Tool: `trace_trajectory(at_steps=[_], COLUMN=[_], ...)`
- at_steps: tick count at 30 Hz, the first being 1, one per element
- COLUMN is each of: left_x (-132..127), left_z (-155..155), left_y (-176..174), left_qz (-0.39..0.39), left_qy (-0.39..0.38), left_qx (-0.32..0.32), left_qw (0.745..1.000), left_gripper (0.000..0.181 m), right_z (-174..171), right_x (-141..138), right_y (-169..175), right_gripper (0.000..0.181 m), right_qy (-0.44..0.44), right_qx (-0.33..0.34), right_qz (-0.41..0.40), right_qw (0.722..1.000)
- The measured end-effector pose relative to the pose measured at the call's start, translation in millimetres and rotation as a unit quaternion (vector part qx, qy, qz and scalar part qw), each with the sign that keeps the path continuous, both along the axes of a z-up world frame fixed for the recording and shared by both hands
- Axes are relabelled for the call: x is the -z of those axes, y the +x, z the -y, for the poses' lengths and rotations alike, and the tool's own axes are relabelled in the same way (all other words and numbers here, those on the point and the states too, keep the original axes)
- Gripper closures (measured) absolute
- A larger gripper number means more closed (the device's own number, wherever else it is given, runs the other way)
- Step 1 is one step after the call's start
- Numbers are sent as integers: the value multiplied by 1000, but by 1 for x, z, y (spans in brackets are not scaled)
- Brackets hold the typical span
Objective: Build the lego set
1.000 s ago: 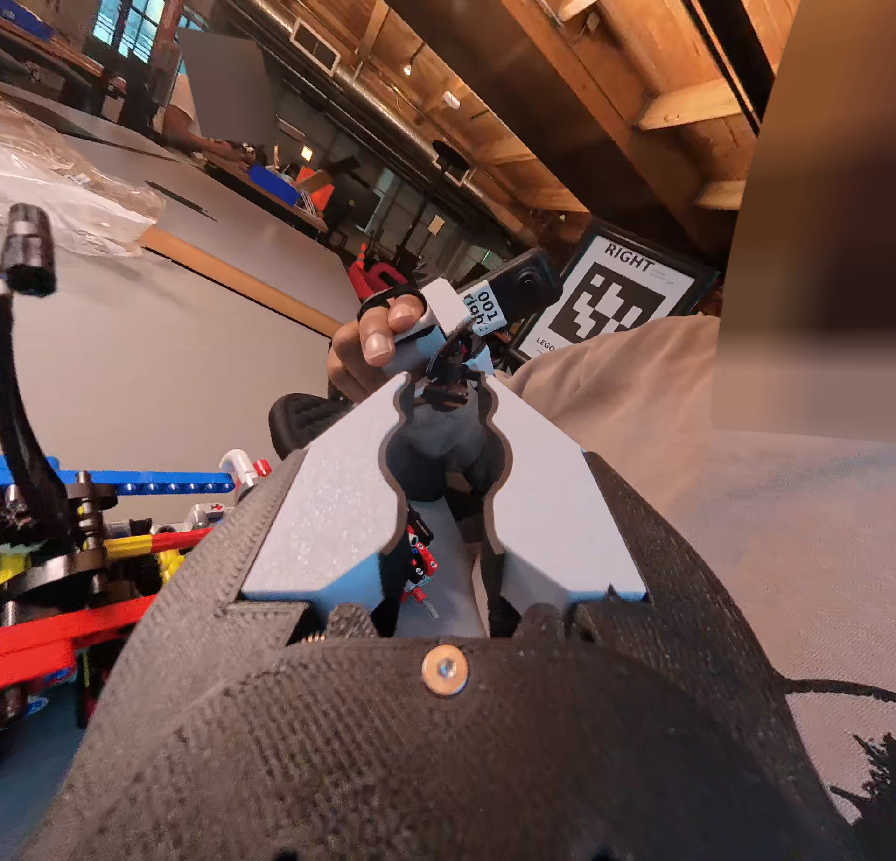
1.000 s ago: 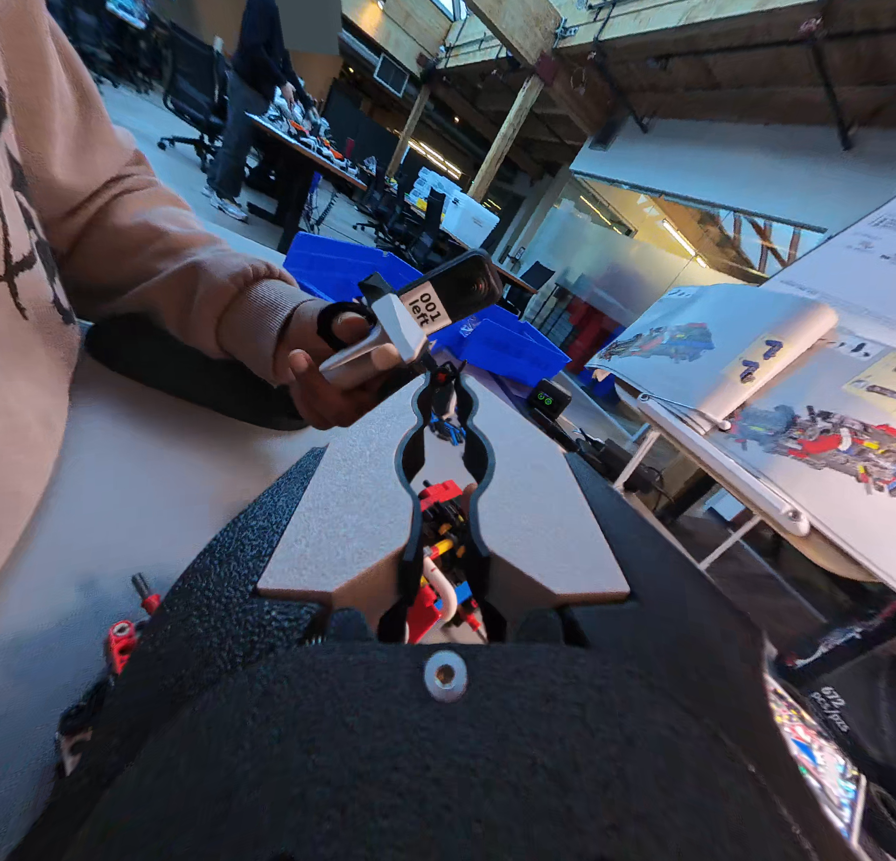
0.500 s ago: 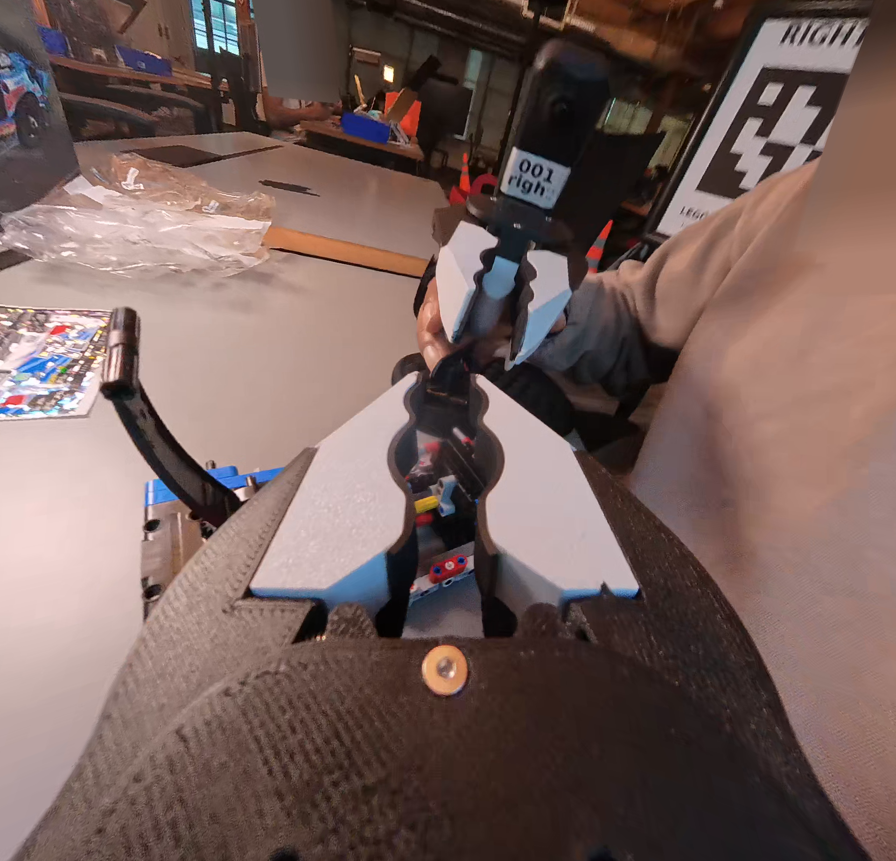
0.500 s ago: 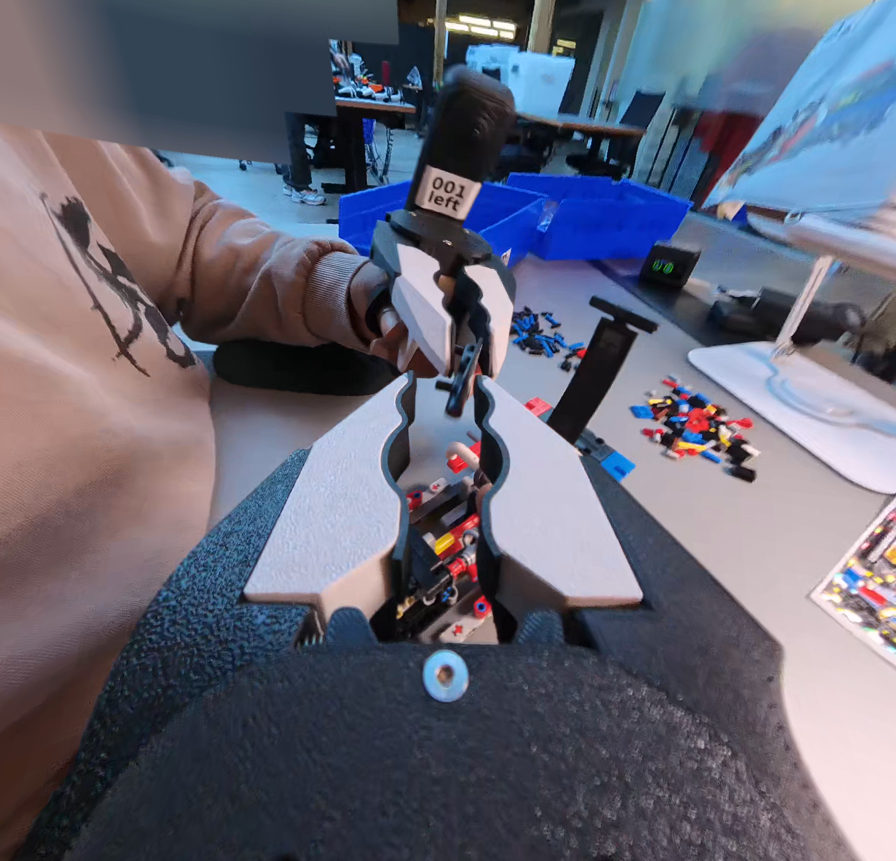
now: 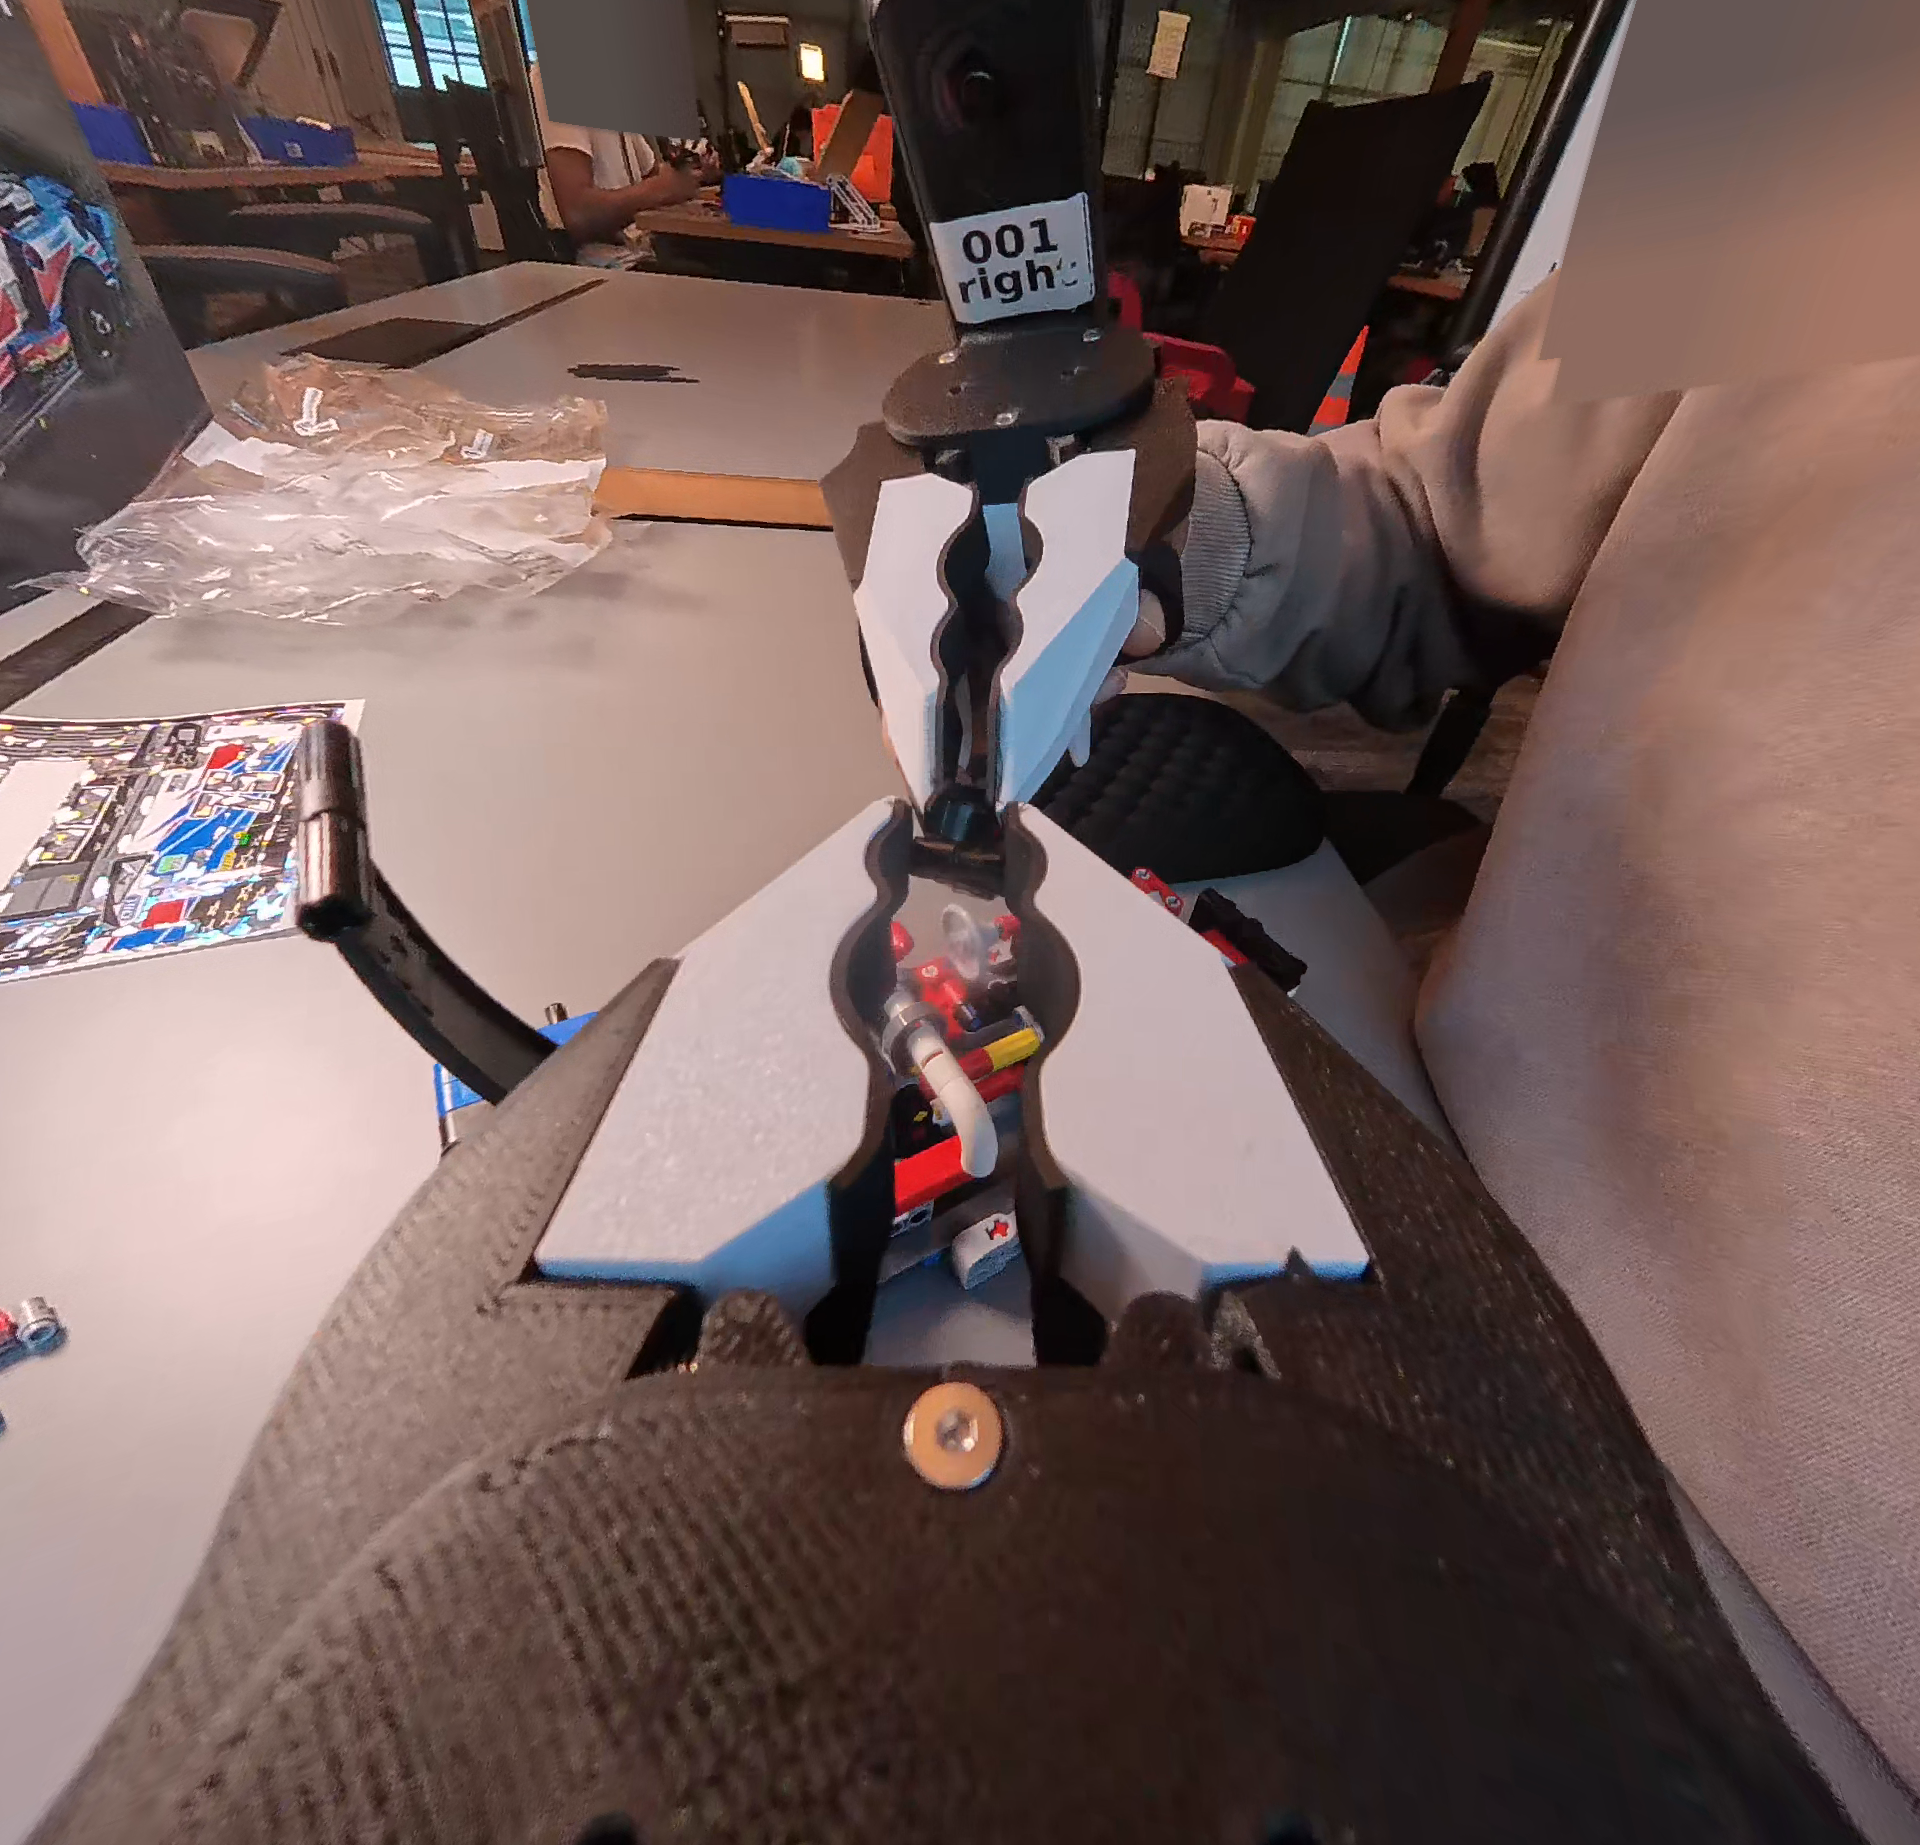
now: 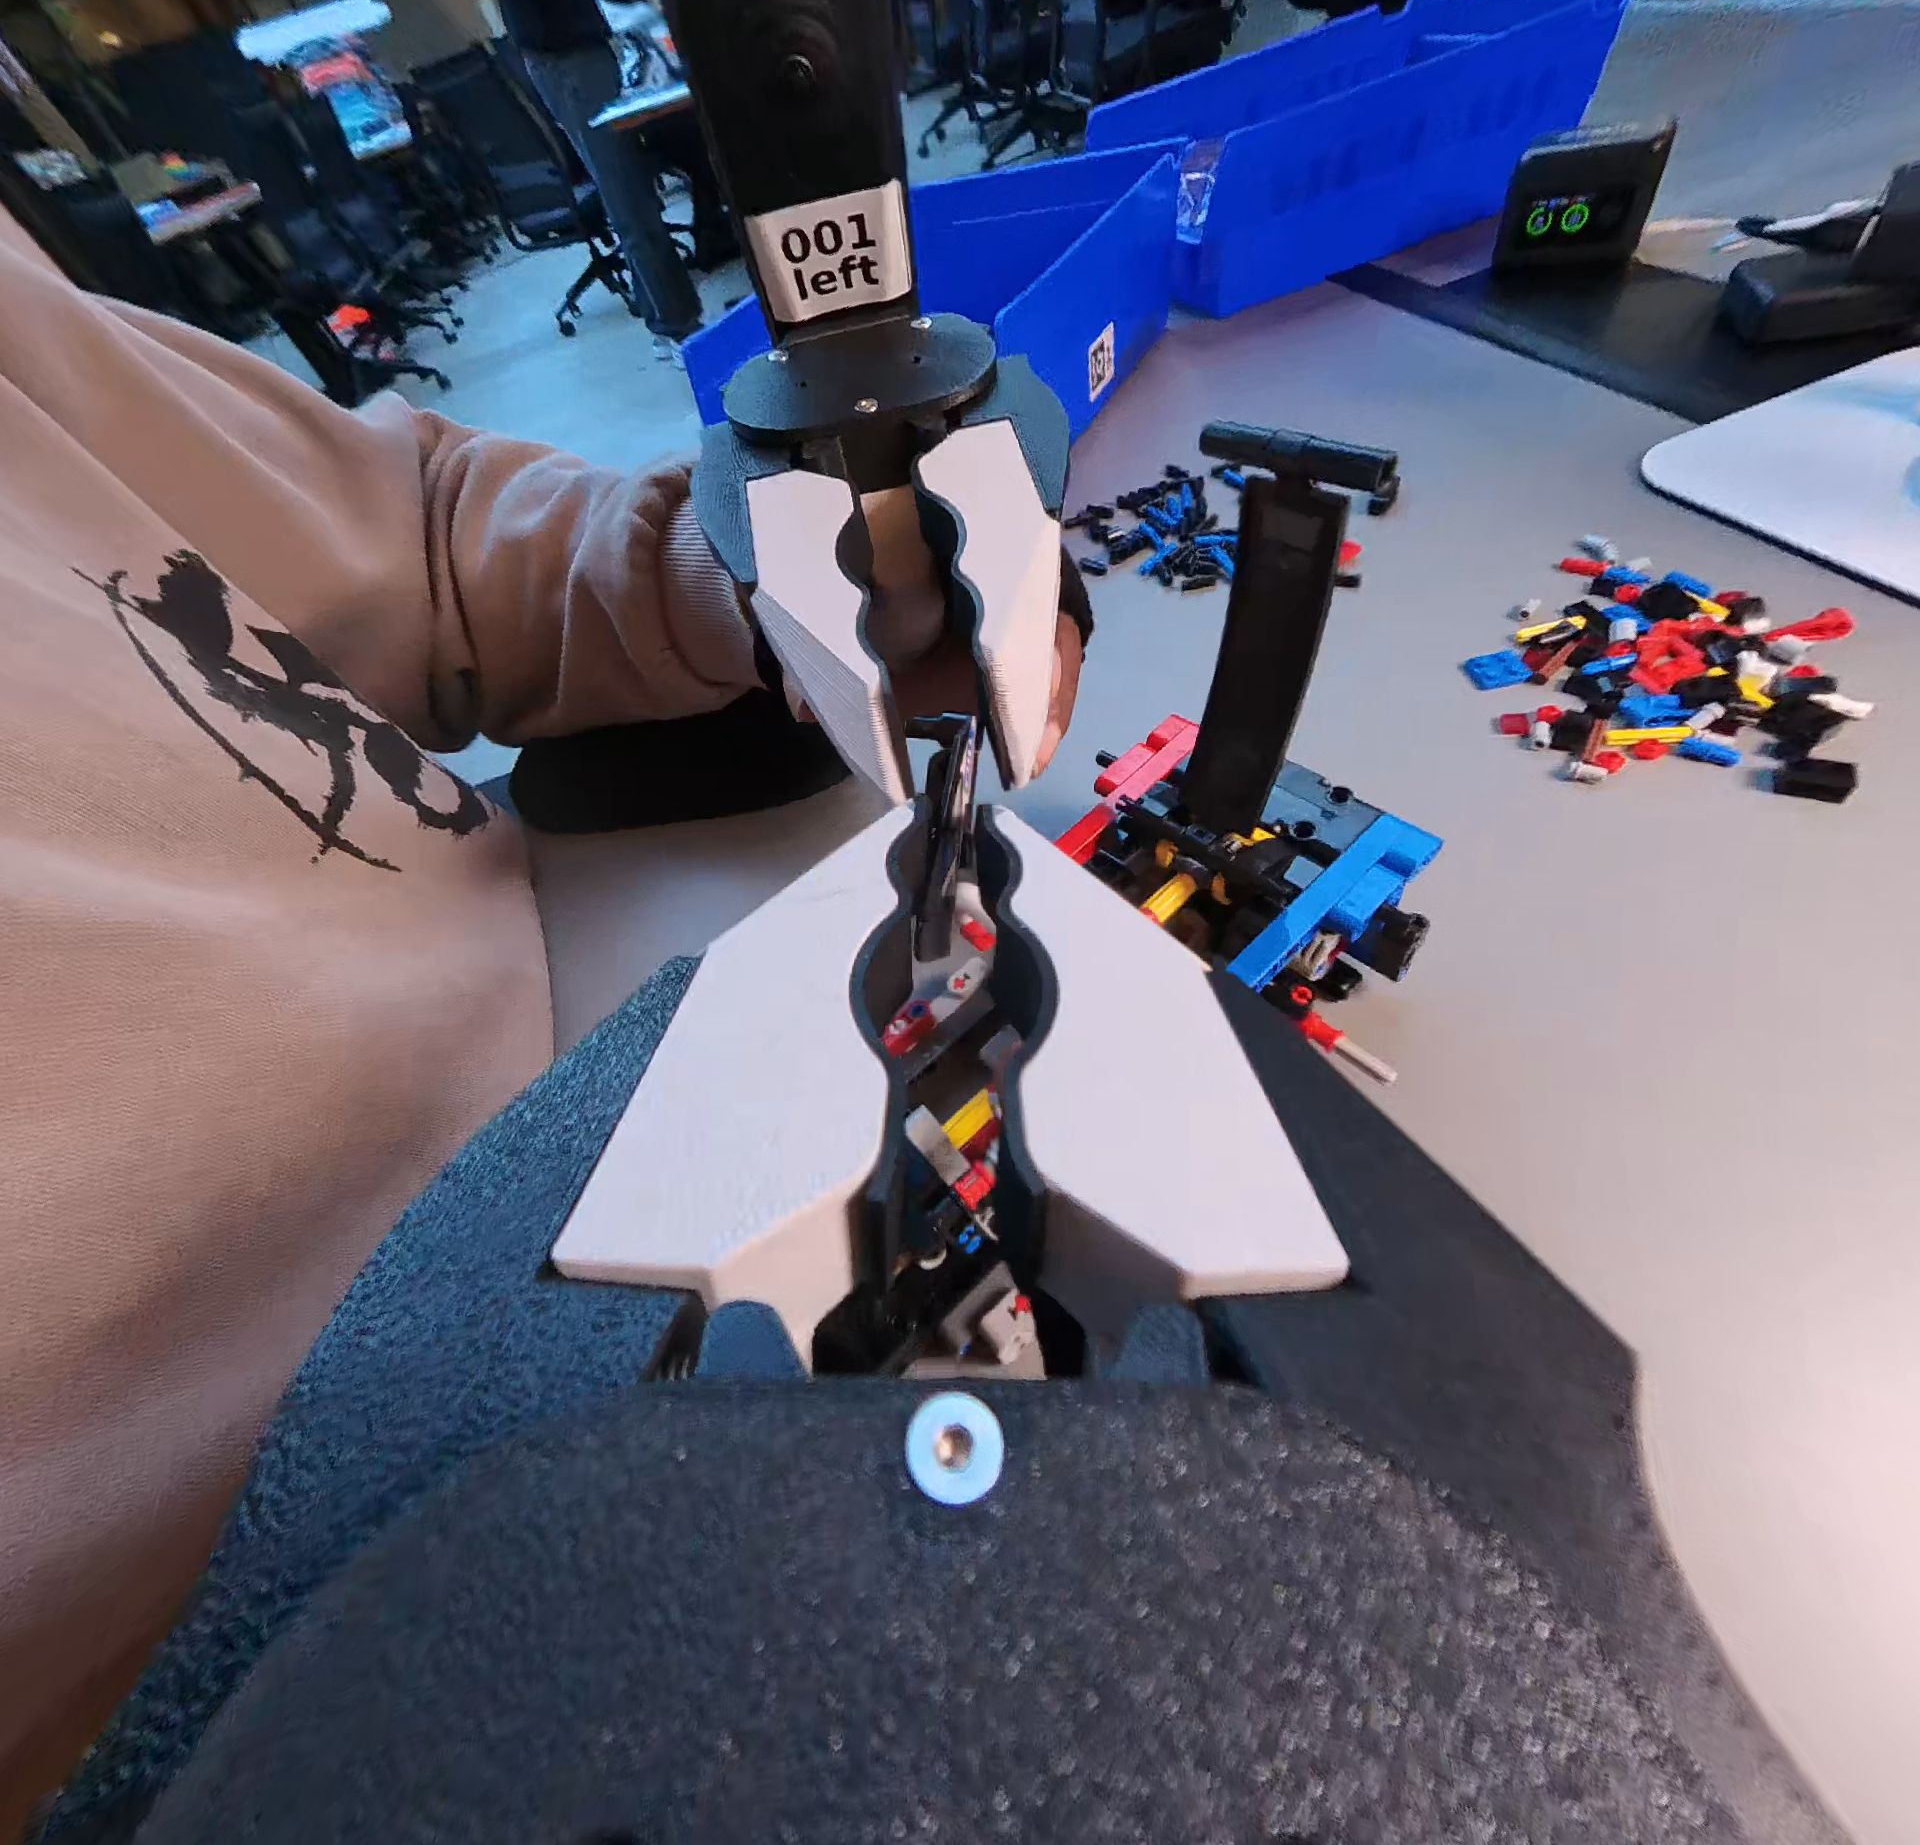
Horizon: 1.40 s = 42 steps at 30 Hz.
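Note:
My left gripper (image 5: 956, 827) and my right gripper (image 6: 943, 821) meet tip to tip above the table. Both are shut on one small black lego piece (image 6: 948, 839), which also shows in the left wrist view (image 5: 956, 816). The right gripper (image 5: 961, 793) comes down from above in the left wrist view. The left gripper (image 6: 954, 769) does the same in the right wrist view. The partly built lego model (image 6: 1257, 865), black, red, yellow and blue, stands on the table with a black curved arm (image 6: 1273, 621) rising from it. That arm (image 5: 400, 948) also shows in the left wrist view.
A pile of loose coloured pieces (image 6: 1683, 673) and a pile of blue and black pins (image 6: 1158, 538) lie behind the model. Blue bins (image 6: 1299, 164) stand at the back. A sticker sheet (image 5: 135, 829) and a clear plastic bag (image 5: 364, 507) lie at left. A black pad (image 5: 1174, 787) lies near the person's body.
Both grippers have tilted down from the ceiling toward the table and closed in on each other. They now meet tip to tip on the small black piece.

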<state>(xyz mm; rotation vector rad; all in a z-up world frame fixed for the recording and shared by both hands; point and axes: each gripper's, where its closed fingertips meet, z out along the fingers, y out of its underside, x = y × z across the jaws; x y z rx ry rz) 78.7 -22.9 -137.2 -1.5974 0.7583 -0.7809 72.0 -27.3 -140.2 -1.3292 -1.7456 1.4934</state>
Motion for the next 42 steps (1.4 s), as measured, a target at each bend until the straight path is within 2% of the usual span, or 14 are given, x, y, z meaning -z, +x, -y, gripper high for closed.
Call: trace_trajectory(at_steps=[8, 12, 17, 19, 21, 23, 27, 30, 34, 36, 38, 40, 42], left_x=[7, 5, -1, 4, 13, 10, -1, -17, -12, -5, -5, -9, -8], left_z=[-7, -9, -12, -17, -24, -27, -23, -20, -16, -24, -36, -43, -43], left_y=[-9, -16, -50, -70, -85, -84, -60, -51, -42, -52, -71, -90, -106], left_qz=[3, 2, -47, -73, -96, -111, -119, -102, -123, -154, -146, -115, -94], left_qy=[-5, -8, 12, 1, -23, -9, -21, -12, -6, 4, -3, -19, -45], left_qx=[-14, -27, -88, -114, -135, -134, -113, -130, -162, -206, -254, -287, -308], left_qw=[1000, 1000, 995, 991, 986, 985, 986, 986, 979, 966, 956, 951, 946], left_gripper=[166, 153, 151, 148, 145, 149, 161, 164, 163, 165, 174, 171, 156], right_z=[-6, -17, -60, -74, -79, -77, -66, -52, -42, -41, -43, -48, -54], right_x=[10, 15, 33, 42, 50, 52, 32, 10, -4, -2, -2, -3, -4], right_y=[-9, -14, -11, -9, -9, -11, -20, -21, -15, -16, -20, -24, -25], right_gripper=[181, 181, 181, 181, 181, 181, 181, 181, 181, 181, 181, 181, 181], right_qy=[10, 5, 22, 24, 28, 32, 9, -2, 16, 18, 8, 11, 24], right_qx=[3, 23, 93, 107, 109, 103, 89, 78, 83, 87, 94, 99, 109], right_qz=[17, 38, 128, 169, 200, 211, 169, 117, 70, 59, 48, 37, 30], right_qw=[1000, 999, 987, 979, 973, 972, 982, 990, 994, 994, 994, 994, 993])
